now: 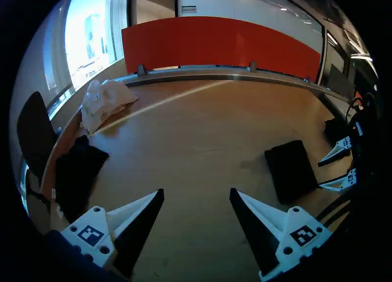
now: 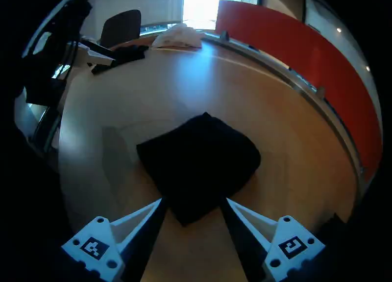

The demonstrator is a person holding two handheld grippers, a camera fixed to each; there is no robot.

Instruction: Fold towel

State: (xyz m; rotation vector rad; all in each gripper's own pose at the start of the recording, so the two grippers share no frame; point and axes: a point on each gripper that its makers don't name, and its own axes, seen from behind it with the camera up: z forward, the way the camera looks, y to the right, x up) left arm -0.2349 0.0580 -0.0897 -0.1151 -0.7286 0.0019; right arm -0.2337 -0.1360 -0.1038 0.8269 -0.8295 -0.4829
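Note:
A black towel (image 2: 201, 162) lies folded into a thick square on the wooden table (image 2: 294, 149). Its near corner reaches in between the fingers of my right gripper (image 2: 193, 202), which stands open just above it. In the left gripper view the same towel (image 1: 291, 169) lies at the right, with the right gripper (image 1: 320, 175) at its far-right edge. My left gripper (image 1: 196, 192) hangs open over bare table (image 1: 196, 135), a good way left of the towel, holding nothing.
A second black cloth (image 1: 78, 174) lies at the table's left edge, with a crumpled white cloth (image 1: 103, 103) beyond it. A dark chair (image 1: 34, 135) stands off that edge. A red partition (image 1: 220, 44) runs along the far side.

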